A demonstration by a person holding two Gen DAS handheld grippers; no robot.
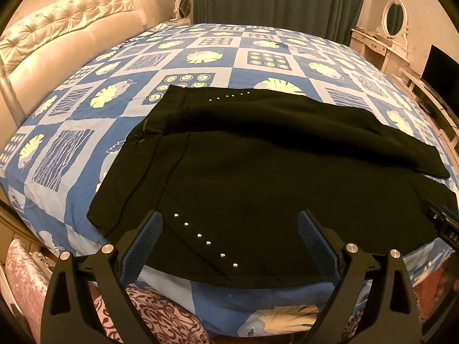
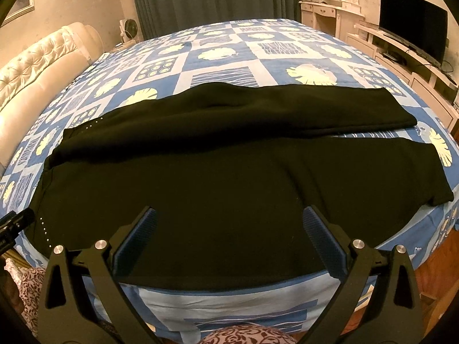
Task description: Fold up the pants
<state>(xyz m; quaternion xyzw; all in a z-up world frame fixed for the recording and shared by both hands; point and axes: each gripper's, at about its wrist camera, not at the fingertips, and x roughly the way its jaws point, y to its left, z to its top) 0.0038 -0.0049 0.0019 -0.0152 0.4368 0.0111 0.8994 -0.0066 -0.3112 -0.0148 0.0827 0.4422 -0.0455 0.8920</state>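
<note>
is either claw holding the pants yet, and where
Nothing is held. The left claw and right claw are both open above the near edge of the pants, which lie flat on the bed.

Bed w/ blue-and-white patchwork bedspread (image 1: 86,149), leaf & dot squares, fills most of both views. Tufted cream headboard (image 1: 66,37) at 10 o'clock in left wrist view, 9 o'clock in right. Dark green curtain (image 1: 275,0) at 12. Small fan (image 2: 130,30) just left of curtain. White dresser w/ oval mirror (image 1: 395,14) at 1–2 o'clock. Black TV (image 2: 413,20) on a low white shelf (image 2: 416,66) at 2 o'clock. Floral pink-brown cushion (image 1: 160,315) at 6–7, below bed edge.
</note>
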